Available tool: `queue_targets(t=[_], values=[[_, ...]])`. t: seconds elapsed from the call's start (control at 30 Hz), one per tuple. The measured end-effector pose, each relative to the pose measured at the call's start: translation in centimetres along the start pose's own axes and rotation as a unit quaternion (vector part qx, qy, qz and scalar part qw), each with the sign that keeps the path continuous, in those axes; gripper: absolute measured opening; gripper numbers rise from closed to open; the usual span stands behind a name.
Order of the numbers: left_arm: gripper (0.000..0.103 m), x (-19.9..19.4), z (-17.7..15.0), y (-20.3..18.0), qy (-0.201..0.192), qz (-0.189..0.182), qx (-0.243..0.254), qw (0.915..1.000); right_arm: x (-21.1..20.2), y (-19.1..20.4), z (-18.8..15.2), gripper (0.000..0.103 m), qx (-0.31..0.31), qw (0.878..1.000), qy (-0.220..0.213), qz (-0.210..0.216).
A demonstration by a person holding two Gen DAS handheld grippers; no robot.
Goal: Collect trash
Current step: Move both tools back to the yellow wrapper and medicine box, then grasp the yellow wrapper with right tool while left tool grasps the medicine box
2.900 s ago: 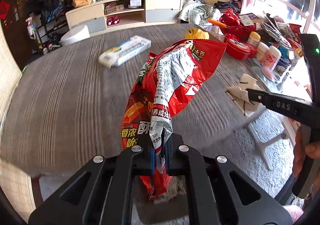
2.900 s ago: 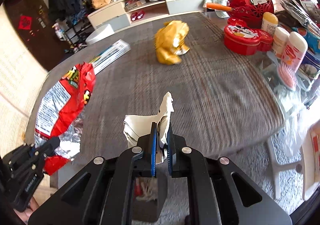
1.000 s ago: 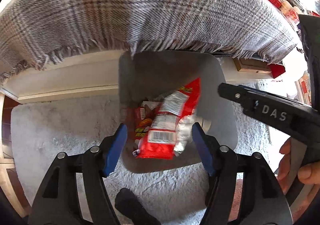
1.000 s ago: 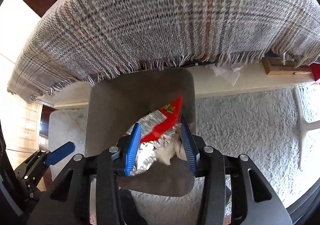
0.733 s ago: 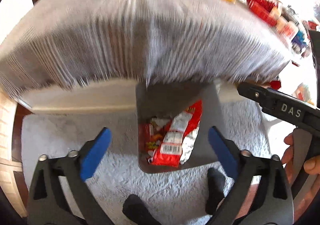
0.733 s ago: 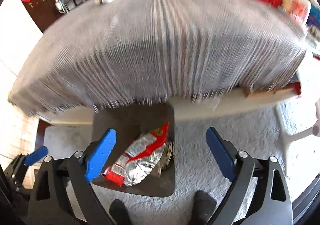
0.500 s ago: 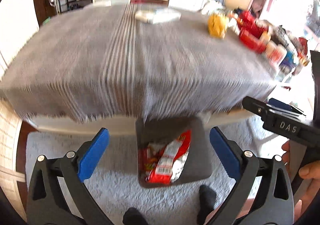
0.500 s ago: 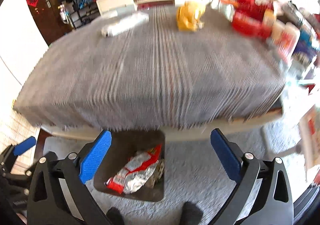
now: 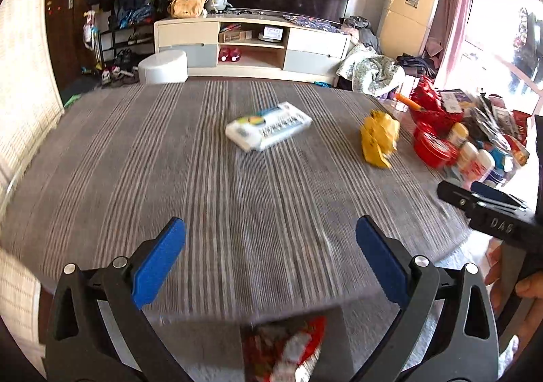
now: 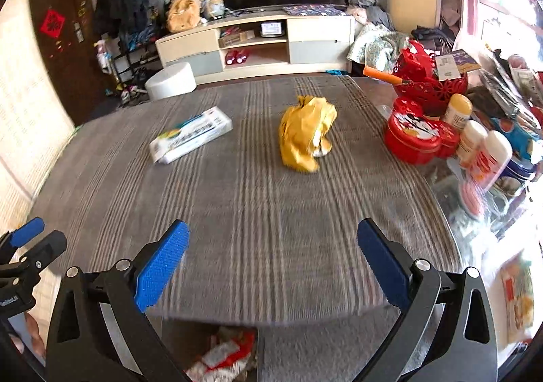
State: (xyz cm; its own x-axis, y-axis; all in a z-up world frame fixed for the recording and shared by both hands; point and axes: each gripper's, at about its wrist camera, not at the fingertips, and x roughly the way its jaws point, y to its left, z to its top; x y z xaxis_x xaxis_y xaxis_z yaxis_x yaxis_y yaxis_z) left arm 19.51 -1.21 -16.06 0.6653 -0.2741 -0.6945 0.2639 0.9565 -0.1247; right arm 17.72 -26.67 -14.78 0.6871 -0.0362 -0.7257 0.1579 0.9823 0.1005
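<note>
Trash left: yellow wrapper (image 10: 307, 134), white pack (image 10: 191, 134)
Grippers: left (image 9: 271, 261), right (image 10: 273, 263) — I see both spread, empty
Approach: I straddle wrapper, close low

Red round tin (image 10: 412, 139) and lotion bottles (image 10: 488, 151) stand on the table's (image 10: 271, 205) right edge.
</note>
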Motion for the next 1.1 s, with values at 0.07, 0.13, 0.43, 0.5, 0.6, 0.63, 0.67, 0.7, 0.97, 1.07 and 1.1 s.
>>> queue_targets(t=[0.07, 0.13, 0.43, 0.5, 0.6, 0.63, 0.67, 0.7, 0.97, 1.07, 1.1], values=[[0.095, 2.3, 1.8, 0.1, 0.004, 0.004, 0.008, 1.0000, 1.3, -0.3, 1.4, 0.100, 0.002, 1.000, 0.000, 0.000], [0.095, 4.3, 3.3, 0.1, 0.008, 0.010, 0.017, 0.9998, 3.0, -0.6, 3.0, 0.100, 0.003, 1.000, -0.001, -0.003], [0.095, 13.5, 9.6, 0.4, 0.019, 0.036, 0.069, 0.9968, 9.5, -2.7, 9.4, 0.100, 0.043, 0.999, 0.006, -0.018], [0.095, 14.9, 10.4, 0.4, 0.025, 0.039, 0.082, 0.9956, 10.9, -3.0, 10.1, 0.100, 0.048, 0.998, 0.009, -0.026], [0.095, 17.1, 11.4, 0.6, 0.036, 0.034, 0.100, 0.9938, 12.9, -3.5, 10.6, 0.100, 0.064, 0.997, 0.021, -0.027], [0.095, 17.7, 11.7, 0.5, 0.037, 0.031, 0.104, 0.9934, 13.4, -3.6, 10.7, 0.100, 0.067, 0.997, 0.024, -0.027], [0.095, 18.3, 12.1, 0.6, 0.039, 0.027, 0.109, 0.9929, 14.2, -3.7, 10.8, 0.100, 0.069, 0.997, 0.029, -0.029], [0.095, 18.9, 12.4, 0.6, 0.040, 0.023, 0.118, 0.9920, 14.9, -3.8, 10.9, 0.100, 0.070, 0.996, 0.035, -0.032], [0.095, 22.9, 13.4, -0.8, 0.066, -0.016, 0.213, 0.9746, 18.8, -4.1, 10.9, 0.080, 0.081, 0.994, 0.062, -0.028], [0.095, 24.6, 13.3, -1.0, 0.084, -0.041, 0.228, 0.9691, 19.4, -4.1, 11.0, 0.077, 0.073, 0.995, 0.058, -0.042], [0.095, 25.0, 13.3, -1.1, 0.088, -0.047, 0.231, 0.9677, 19.6, -4.2, 11.0, 0.076, 0.078, 0.995, 0.057, -0.038]])
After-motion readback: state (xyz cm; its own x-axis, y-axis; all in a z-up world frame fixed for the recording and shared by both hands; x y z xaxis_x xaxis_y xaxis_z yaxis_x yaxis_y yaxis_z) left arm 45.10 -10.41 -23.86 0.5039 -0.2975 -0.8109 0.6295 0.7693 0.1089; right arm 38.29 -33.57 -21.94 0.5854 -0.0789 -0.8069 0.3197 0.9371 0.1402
